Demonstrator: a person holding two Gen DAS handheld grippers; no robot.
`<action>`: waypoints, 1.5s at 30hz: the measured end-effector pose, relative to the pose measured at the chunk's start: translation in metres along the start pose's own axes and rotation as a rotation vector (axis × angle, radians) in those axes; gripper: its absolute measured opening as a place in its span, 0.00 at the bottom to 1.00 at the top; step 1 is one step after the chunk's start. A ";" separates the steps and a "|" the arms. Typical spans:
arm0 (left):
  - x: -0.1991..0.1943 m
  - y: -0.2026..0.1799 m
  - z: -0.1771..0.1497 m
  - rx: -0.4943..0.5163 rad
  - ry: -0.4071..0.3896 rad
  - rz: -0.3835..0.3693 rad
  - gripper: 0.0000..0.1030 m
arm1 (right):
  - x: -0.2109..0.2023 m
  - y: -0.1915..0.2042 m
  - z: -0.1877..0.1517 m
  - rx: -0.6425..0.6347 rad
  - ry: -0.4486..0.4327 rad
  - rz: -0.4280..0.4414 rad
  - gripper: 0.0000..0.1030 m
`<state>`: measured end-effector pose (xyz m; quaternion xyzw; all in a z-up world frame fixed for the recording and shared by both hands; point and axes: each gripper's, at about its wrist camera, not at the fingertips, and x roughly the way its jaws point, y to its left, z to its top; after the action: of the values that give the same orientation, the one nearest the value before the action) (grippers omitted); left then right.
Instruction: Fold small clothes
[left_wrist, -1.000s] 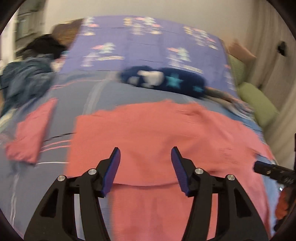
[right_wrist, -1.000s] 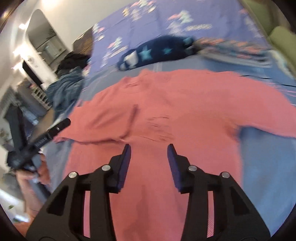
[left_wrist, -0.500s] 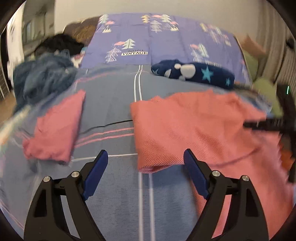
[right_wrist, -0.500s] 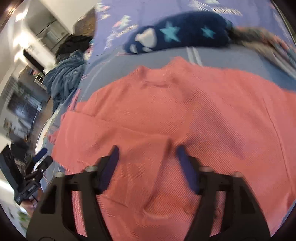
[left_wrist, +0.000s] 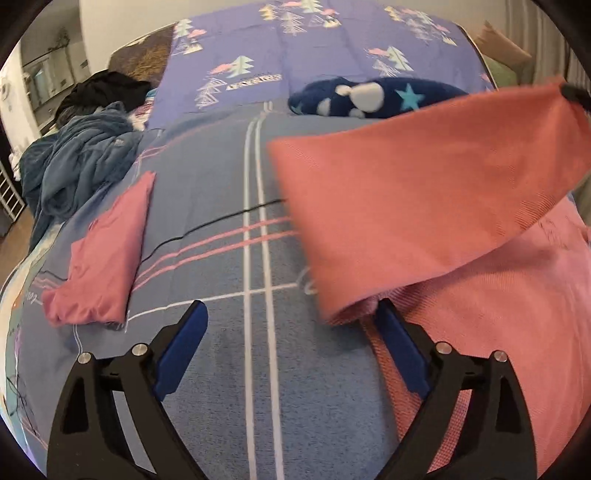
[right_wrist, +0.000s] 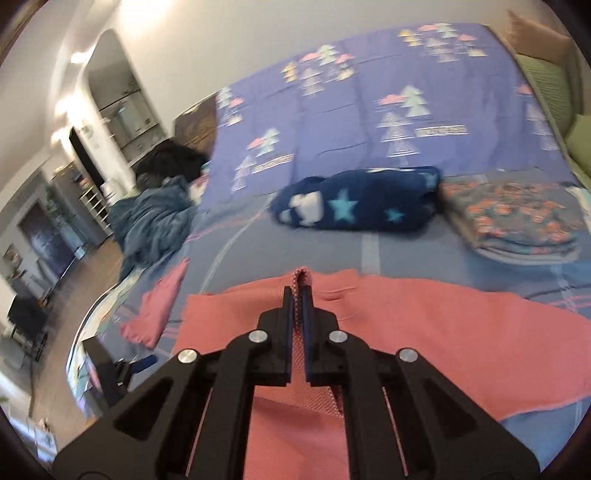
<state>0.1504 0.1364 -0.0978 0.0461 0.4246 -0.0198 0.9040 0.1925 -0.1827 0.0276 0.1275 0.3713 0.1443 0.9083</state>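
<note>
- One coral-pink top (left_wrist: 424, 192) is the garment we are working on; it lies spread across the near part of the bed (left_wrist: 229, 369), with one side raised off the cover and the rest flat beneath it
- We have the right tool (right_wrist: 298, 291) pressed together on a pinch of that raised fabric, a small loop of cloth poking out above the fingertips, so the side can be carried over the body of the top
- We hold the left tool (left_wrist: 291, 332) spread wide and low over the bedcover, gripping nothing; its right finger (left_wrist: 400, 350) sits just beside the hanging lower corner of the lifted flap, which we judge is a ready position to catch or steady that corner
- We judge the fold is under way, not finished: the flap hangs in the air and has not been laid down
- Further left, a pink folded piece (left_wrist: 99, 254) rests on the bed well apart from the top, likely set aside as done
- Beyond the top lie a navy star-print bundle (right_wrist: 362, 203) and a folded floral blanket (right_wrist: 517, 218), with a heap of blue clothing (left_wrist: 77, 162) at the far left edge, all clear of our working area
</note>
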 end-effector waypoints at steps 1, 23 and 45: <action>-0.001 0.003 0.000 -0.010 -0.007 0.030 0.90 | -0.001 -0.010 0.000 0.024 -0.005 -0.023 0.04; -0.026 0.004 0.004 -0.066 -0.061 -0.156 0.90 | 0.003 -0.139 -0.076 0.292 0.178 -0.065 0.54; -0.008 0.006 0.001 -0.153 0.032 -0.304 0.46 | 0.132 0.127 -0.007 -0.434 0.332 -0.004 0.43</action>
<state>0.1467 0.1427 -0.0909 -0.0873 0.4414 -0.1233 0.8845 0.2561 -0.0170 -0.0183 -0.0964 0.4757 0.2377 0.8414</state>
